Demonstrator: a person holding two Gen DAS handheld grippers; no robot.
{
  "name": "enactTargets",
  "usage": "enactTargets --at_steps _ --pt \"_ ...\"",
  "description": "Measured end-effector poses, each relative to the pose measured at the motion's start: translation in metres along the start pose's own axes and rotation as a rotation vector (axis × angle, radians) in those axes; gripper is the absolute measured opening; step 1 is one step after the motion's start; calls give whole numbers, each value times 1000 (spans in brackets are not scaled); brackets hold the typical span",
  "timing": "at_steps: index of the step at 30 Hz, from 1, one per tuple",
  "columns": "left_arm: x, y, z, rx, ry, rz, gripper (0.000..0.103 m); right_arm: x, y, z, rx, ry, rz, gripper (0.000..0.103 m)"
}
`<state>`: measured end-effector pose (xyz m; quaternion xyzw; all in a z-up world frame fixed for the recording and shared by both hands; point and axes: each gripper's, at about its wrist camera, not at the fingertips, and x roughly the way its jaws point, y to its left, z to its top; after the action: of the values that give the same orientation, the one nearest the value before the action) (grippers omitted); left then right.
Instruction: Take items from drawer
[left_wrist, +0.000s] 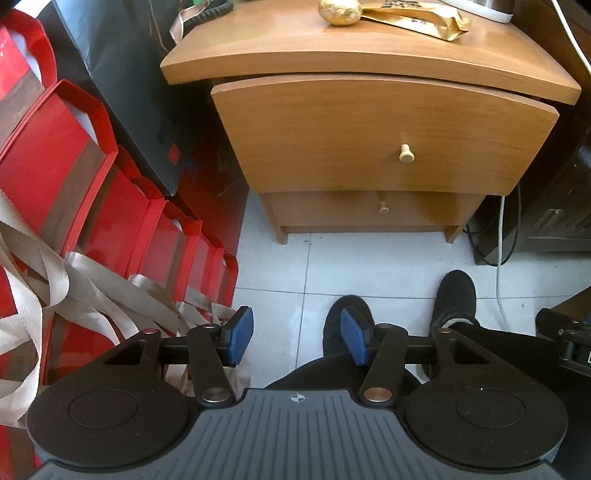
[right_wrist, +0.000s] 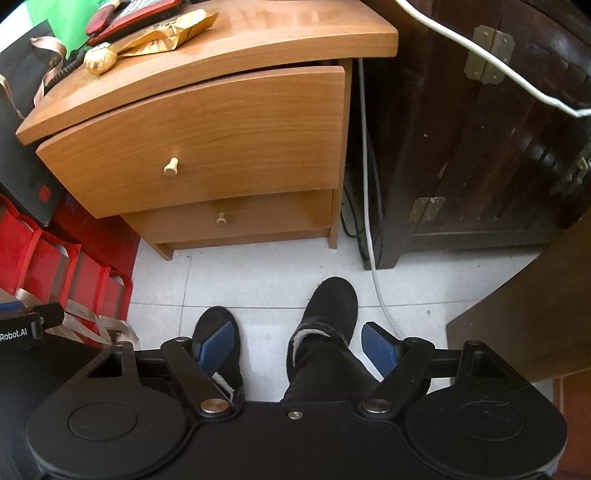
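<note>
Left gripper (left_wrist: 297, 338) and right gripper (right_wrist: 297, 345): blue-padded jaws spread, nothing held, both poised low above white floor tiles (left_wrist: 273, 273). Light wooden upper drawer (left_wrist: 373, 136), at 12 o'clock, stands slightly pulled out; contents hidden.

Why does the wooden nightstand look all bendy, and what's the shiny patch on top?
Left wrist view: the fisheye lens bows the light-brown wooden nightstand edges; a pale glare streak lies on its top. Right wrist view: same bending, glare near the back edge, dark brown cabinet in shade.
</note>
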<state>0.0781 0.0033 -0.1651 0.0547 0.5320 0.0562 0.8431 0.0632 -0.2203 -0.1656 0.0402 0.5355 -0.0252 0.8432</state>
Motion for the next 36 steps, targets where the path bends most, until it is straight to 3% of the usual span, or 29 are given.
enactTargets --at_steps 5,20,36 --pt "-4 -5 0 43 -15 -11 56 -6 6 1 -34 -23 -31 75" --pt "-47 11 1 18 -59 -41 56 -41 17 0 -69 -53 17 76" --pt "-108 15 8 18 -140 -74 56 -104 35 4 -144 -191 29 83"
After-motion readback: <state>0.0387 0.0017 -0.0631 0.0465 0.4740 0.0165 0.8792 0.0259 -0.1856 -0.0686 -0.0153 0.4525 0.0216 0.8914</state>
